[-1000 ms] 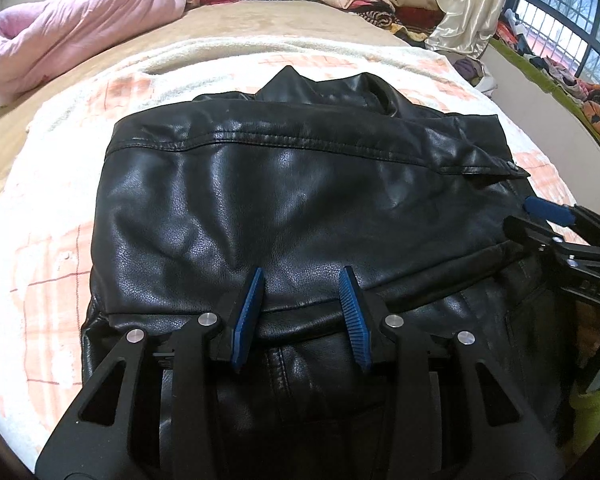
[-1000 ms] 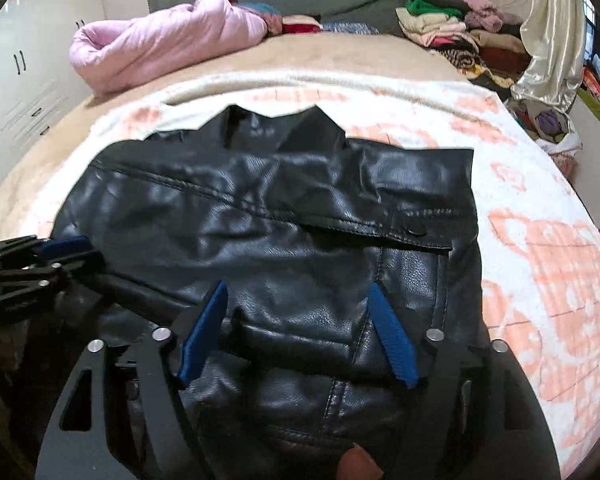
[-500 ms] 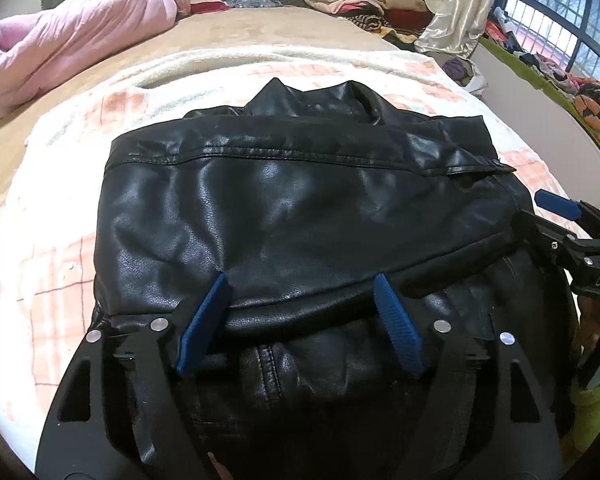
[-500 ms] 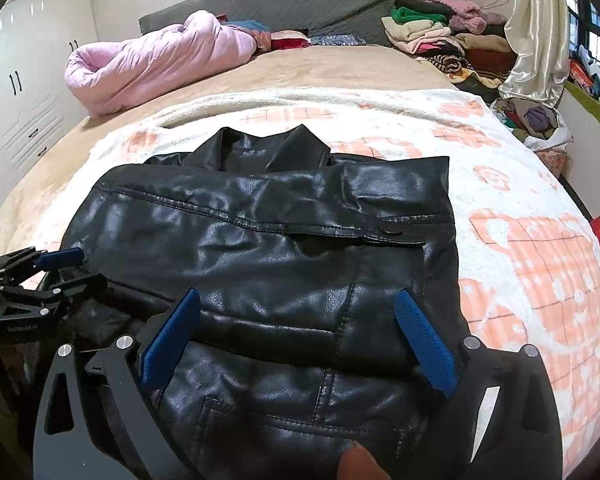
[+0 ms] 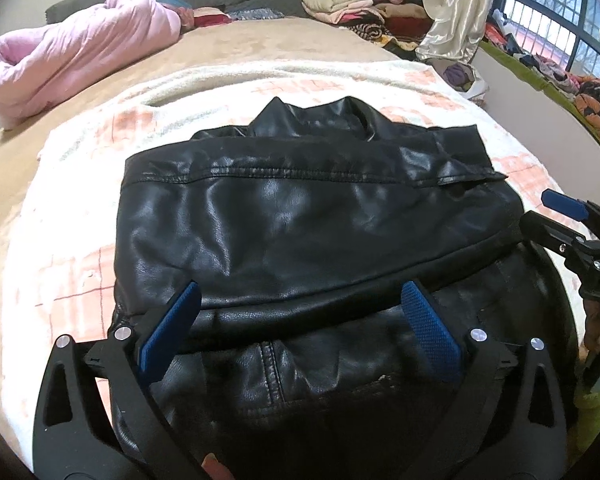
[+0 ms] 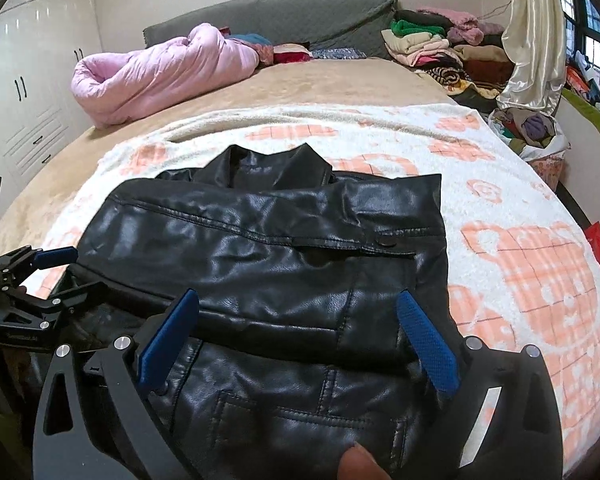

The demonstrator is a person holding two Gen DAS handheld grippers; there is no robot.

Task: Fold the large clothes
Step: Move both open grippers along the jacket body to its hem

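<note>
The folded black jacket lies under both wide-spread tools.

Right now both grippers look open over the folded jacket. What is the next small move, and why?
Probably lower both and close on the near folded edge. The left gripper and right gripper stand open, holding nothing, each straddling the edge of the black leather jacket, which lies doubled over on the patterned blanket with its collar at the far side. Another fold seems due.

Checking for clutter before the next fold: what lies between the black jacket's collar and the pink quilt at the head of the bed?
In the right wrist view, only bedding: the peach-patterned white blanket, then bare tan bedspread, between black jacket and pink quilt.
</note>
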